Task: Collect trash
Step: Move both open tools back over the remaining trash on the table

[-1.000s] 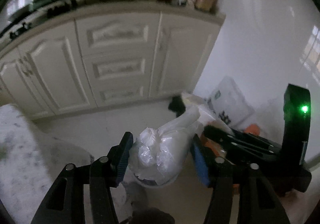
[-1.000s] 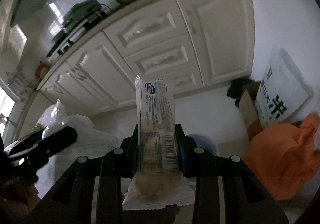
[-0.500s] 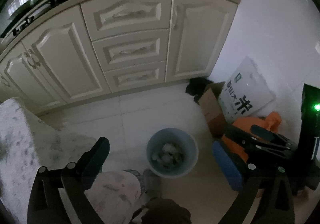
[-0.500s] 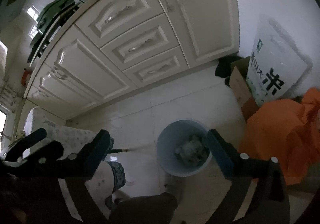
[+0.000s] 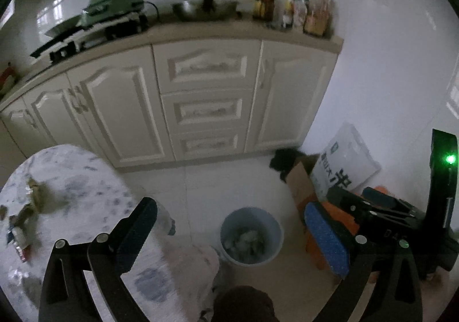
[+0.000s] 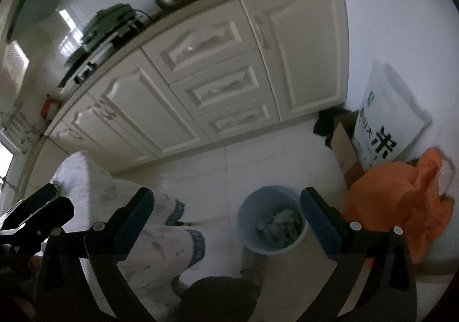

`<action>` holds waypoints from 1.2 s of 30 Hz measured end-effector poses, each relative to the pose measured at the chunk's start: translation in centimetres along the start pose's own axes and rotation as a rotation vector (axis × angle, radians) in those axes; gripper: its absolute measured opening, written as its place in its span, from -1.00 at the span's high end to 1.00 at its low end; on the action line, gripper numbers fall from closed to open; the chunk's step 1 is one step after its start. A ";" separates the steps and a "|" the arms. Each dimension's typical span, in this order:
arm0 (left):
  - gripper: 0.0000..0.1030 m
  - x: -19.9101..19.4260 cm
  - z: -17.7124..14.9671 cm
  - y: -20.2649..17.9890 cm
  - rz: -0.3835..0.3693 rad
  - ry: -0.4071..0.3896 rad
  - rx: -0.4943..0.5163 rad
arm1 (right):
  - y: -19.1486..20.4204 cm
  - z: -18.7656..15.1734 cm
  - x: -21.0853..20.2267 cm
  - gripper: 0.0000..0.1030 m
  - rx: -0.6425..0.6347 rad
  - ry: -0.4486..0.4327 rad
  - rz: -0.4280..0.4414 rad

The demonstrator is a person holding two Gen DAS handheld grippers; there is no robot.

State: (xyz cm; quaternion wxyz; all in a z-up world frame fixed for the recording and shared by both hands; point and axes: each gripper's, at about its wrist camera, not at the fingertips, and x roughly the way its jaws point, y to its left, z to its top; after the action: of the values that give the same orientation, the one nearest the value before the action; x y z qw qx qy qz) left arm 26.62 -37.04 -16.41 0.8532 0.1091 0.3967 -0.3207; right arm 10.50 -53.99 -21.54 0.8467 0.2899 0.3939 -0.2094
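Both sets of jaws have just been opening and now stand spread wide, with nothing between them: the left gripper (image 5: 229,224) and the right gripper (image 6: 226,207) are both empty above the floor. The bin (image 5: 252,236), a pale blue round pail, stands on the floor tiles near the middle, and crumpled pale wrappers and film can be seen inside it. More trash (image 5: 25,207) lies on the far left of the table (image 5: 94,187), well apart from the bin: torn brownish paper and small crumpled wrappers, blurred, so that details cannot be told. These scraps are judged to be light, soft and easily crushed; thin film may slip between the pads, so each piece is best taken at its bunched, thickest part rather than at a flat edge, and lifted clear of the patterned cloth so that the cloth is not pinched with it.
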 end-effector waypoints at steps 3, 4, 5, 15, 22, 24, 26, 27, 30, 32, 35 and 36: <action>-0.99 -4.5 -1.4 1.8 0.002 -0.053 -0.040 | 2.5 0.1 -2.0 -1.00 -0.032 -0.032 0.027; -0.99 -5.8 -1.8 2.4 0.004 -0.066 -0.050 | 3.5 0.1 -2.7 -1.00 -0.046 -0.043 0.038; -0.99 -6.9 -2.3 2.9 0.007 -0.089 -0.059 | 4.6 0.0 -3.4 -1.00 -0.061 -0.053 0.048; -0.99 -20.6 -8.1 8.7 0.114 -0.250 -0.177 | 14.7 -0.8 -8.2 -1.00 -0.224 -0.128 0.154; -0.99 -27.9 -11.6 11.4 0.229 -0.357 -0.231 | 21.1 -2.6 -10.8 -1.00 -0.336 -0.167 0.229; -0.99 -29.7 -12.9 12.1 0.257 -0.368 -0.251 | 23.0 -3.3 -11.5 -1.00 -0.365 -0.174 0.256; -0.99 -31.0 -13.8 12.4 0.282 -0.389 -0.267 | 24.6 -4.1 -12.2 -1.00 -0.398 -0.177 0.278; -0.99 -31.9 -14.6 12.8 0.297 -0.394 -0.278 | 25.6 -4.6 -12.6 -1.00 -0.416 -0.181 0.289; -0.99 -33.3 -16.5 13.3 0.321 -0.405 -0.303 | 27.8 -5.9 -13.5 -1.00 -0.462 -0.190 0.308; -0.99 -34.4 -17.9 13.7 0.338 -0.407 -0.321 | 28.9 -6.6 -13.9 -1.00 -0.492 -0.192 0.320; -0.99 -35.3 -19.2 14.3 0.361 -0.404 -0.349 | 30.4 -7.5 -13.9 -1.00 -0.527 -0.184 0.337; -0.99 -35.7 -19.8 14.5 0.369 -0.400 -0.359 | 31.1 -7.9 -13.9 -1.00 -0.540 -0.180 0.345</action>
State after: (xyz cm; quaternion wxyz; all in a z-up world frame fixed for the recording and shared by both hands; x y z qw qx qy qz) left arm 6.62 -0.72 -3.81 0.9636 -0.0385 0.2448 -0.1005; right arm 15.93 -23.92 -4.60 0.9473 0.0979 0.3040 0.0242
